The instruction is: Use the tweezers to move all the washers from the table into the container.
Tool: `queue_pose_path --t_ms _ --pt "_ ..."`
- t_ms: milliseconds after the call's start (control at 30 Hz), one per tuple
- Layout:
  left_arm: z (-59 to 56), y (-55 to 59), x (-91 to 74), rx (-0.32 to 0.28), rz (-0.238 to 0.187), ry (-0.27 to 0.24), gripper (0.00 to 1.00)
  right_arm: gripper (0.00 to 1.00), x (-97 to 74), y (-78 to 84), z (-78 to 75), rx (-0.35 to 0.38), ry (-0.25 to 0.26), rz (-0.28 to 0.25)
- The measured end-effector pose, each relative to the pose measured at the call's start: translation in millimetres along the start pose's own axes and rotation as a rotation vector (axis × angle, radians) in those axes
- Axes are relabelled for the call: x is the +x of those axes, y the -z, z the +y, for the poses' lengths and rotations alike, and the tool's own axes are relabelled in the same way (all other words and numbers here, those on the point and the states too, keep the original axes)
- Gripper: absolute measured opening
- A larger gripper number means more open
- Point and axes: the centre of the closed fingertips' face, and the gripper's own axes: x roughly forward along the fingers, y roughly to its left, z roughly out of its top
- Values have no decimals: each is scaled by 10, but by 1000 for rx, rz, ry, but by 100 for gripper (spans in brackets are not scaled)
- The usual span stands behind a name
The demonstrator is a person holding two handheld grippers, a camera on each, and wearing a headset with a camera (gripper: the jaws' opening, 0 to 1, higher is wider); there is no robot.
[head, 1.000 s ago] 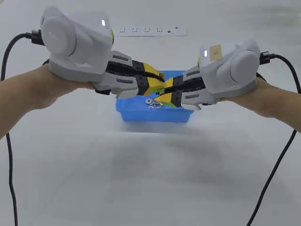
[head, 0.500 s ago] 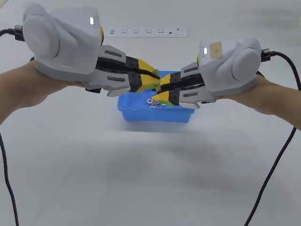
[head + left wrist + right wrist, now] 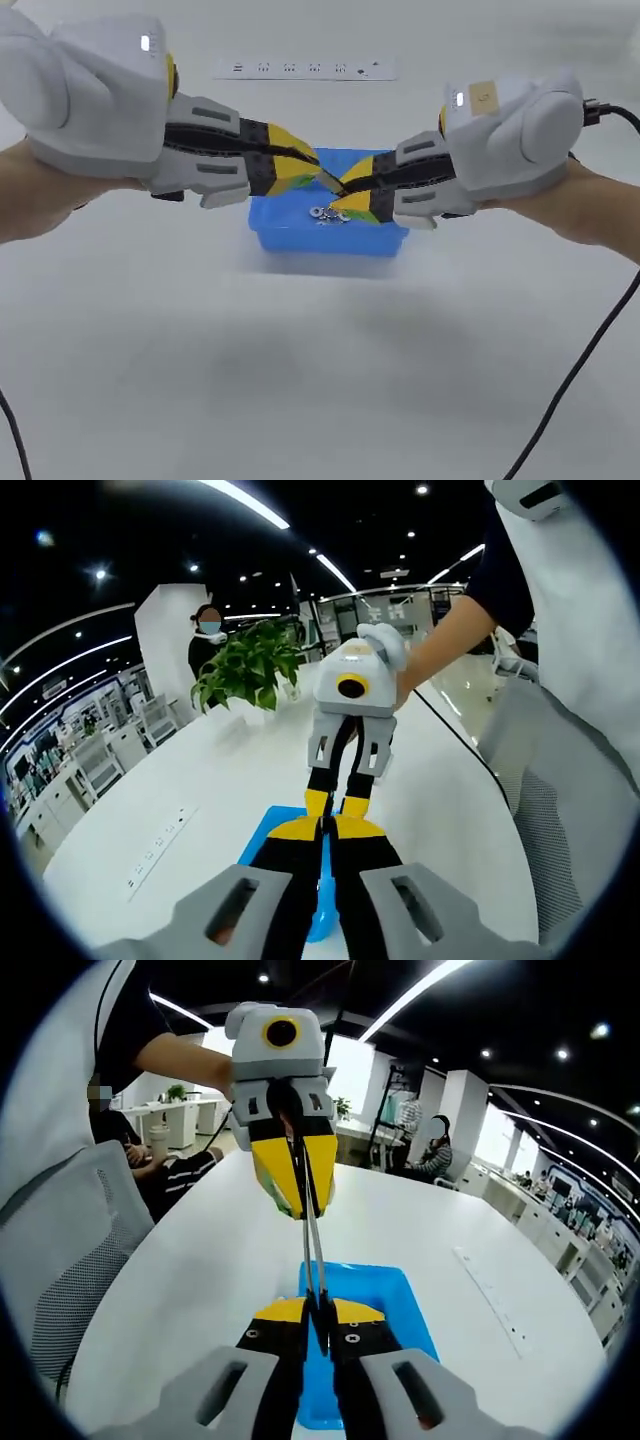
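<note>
head view
left gripper (image 3: 312, 168): reaches in from the left; yellow tips drawn together, pinched on one end of the tweezers (image 3: 331, 181)
right gripper (image 3: 350, 195): reaches in from the right; tips narrow, clamped on the other end; the two sets of tips sit almost nose to nose
tweezers: thin short bar bridging the gap between both sets of fingertips, off the table (image 3: 300, 380)
container (image 3: 320, 242): blue, on the white table, directly under the fingertips
washers (image 3: 325, 214): small cluster inside the container, just below the right gripper's tips; count not readable
power strip (image 3: 305, 68): well beyond the fingertips, by the far edge

left gripper view
left gripper (image 3: 325, 830): own jaws close to shut, only a thin slit between them; tweezers hidden at the tips
right gripper (image 3: 336, 802): dead ahead, its tips just beyond own tips, carried by a hand (image 3: 400, 680)
container (image 3: 256, 842): blue, below the fingertips, showing to their left
plant (image 3: 245, 675): far past the fingertips, up and left

right gripper view
right gripper (image 3: 317, 1312): jaws narrow, closed on the tweezers (image 3: 312, 1255)
tweezers: two thin metal arms run straight ahead from own tips into the opposite yellow tips
left gripper (image 3: 297, 1195): ahead, pointing back; tips closed to a V about the tweezers
container (image 3: 390, 1300): beneath own fingertips, spreading ahead and right
</note>
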Motion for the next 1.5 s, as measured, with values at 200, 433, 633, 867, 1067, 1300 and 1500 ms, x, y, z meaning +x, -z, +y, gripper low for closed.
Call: queue_pose_path --t_ms 200,433,633,867,1067,1300,1500 --pt "-59 37 -89 -6 4 -1 6 9 -43 -70 70 -7 -4 -2" --pt "-201 111 -160 -43 -33 -3 6 9 -108 -108 275 -17 -19 21" --pt "-366 341 -121 -36 27 17 6 8 -117 35 474 -40 -55 91" --pt "-487 656 -10 -49 100 43 6 8 -42 268 603 -42 -77 180" --pt "-626 883 53 -77 138 59 6 8 -27 373 733 -33 -79 221" --pt "-604 1131 219 -100 196 62 7 8 59 620 692 16 -45 287" --pt "-612 1299 344 -176 205 94 8 8 101 813 703 17 -51 327"
